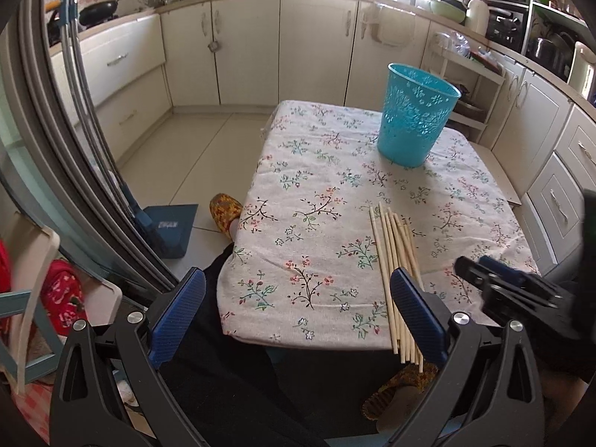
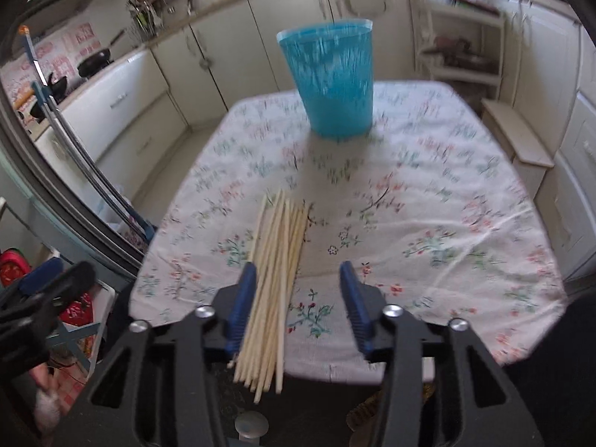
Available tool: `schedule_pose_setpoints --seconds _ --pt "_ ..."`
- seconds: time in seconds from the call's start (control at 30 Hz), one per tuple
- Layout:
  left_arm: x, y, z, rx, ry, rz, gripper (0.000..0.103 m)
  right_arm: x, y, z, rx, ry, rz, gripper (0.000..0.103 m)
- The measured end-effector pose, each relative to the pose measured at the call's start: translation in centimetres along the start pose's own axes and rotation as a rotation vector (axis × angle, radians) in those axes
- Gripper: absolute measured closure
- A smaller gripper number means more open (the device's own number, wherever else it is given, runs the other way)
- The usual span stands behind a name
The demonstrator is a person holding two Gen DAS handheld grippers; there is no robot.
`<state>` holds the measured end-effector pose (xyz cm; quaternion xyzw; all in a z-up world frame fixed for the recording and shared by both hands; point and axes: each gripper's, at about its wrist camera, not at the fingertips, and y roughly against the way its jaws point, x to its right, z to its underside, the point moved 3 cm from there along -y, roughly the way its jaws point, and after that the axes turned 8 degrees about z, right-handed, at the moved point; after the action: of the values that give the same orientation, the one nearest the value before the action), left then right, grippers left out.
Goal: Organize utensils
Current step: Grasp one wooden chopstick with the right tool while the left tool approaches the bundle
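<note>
Several chopsticks [image 2: 273, 279], beside right claw [image 2: 298, 283] left pad

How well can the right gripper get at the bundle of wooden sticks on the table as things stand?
Probably yes. The right gripper is open and the wooden sticks lie between its fingers, nearer the left one. Their near ends overhang the table edge, and nothing blocks them.

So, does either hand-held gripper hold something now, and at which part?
Nothing is held. The chopsticks lie on the table, their near ends between the right hand-held gripper's open fingers, ungripped. The left hand-held gripper is open.
</note>
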<state>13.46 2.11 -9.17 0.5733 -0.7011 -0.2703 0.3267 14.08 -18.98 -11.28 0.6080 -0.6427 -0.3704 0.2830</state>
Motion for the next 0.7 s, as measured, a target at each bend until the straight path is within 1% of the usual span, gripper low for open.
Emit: schedule_pose_setpoints --seconds 0.07,0.13,0.2,0.3,0.4,0.47,0.57,0.6,0.7 --pt "0.0 -1.2 -0.3 -0.015 0.002 -0.001 0.008 -0.1 -1.9 -0.5 -0.023 -0.006 -0.005 0.07" --pt "0.1 -2.4 -0.6 -0.032 0.001 -0.002 0.008 -0.2 -3.2 -0.9 -0.036 -0.006 -0.009 0.072" --pt "0.2 -3.9 -0.8 -0.052 0.003 0.0 0.008 -0.5 -3.8 -1.2 -0.035 0.001 -0.021 0.072" --pt "0.4 -5.6 -1.1 -0.08 0.001 -0.003 0.008 -1.1 -4.5 -1.6 -0.036 0.021 -0.036 0.075" --pt "0.6 -7.0 -1.3 -0.101 0.001 -0.005 0.008 -1.7 -5.2 -1.6 -0.045 0.061 -0.032 0.078" --pt "0.6 -7.8 -1.4 -0.113 0.0 -0.004 0.008 -1.9 -6.2 -1.7 -0.059 0.078 -0.031 0.084" --pt "0.9 -8.7 -1.6 -0.124 -0.006 -0.003 0.008 -1.9 -6.4 -1.9 -0.045 0.103 -0.031 0.09" --pt "1.1 -9.1 -1.7 -0.127 -0.01 -0.002 0.008 -1.8 -6.4 -2.0 -0.042 0.107 -0.034 0.096" --pt "1.4 -10.5 -2.0 -0.14 -0.017 -0.001 0.008 -1.1 -6.1 -2.4 -0.033 0.085 -0.048 0.097"
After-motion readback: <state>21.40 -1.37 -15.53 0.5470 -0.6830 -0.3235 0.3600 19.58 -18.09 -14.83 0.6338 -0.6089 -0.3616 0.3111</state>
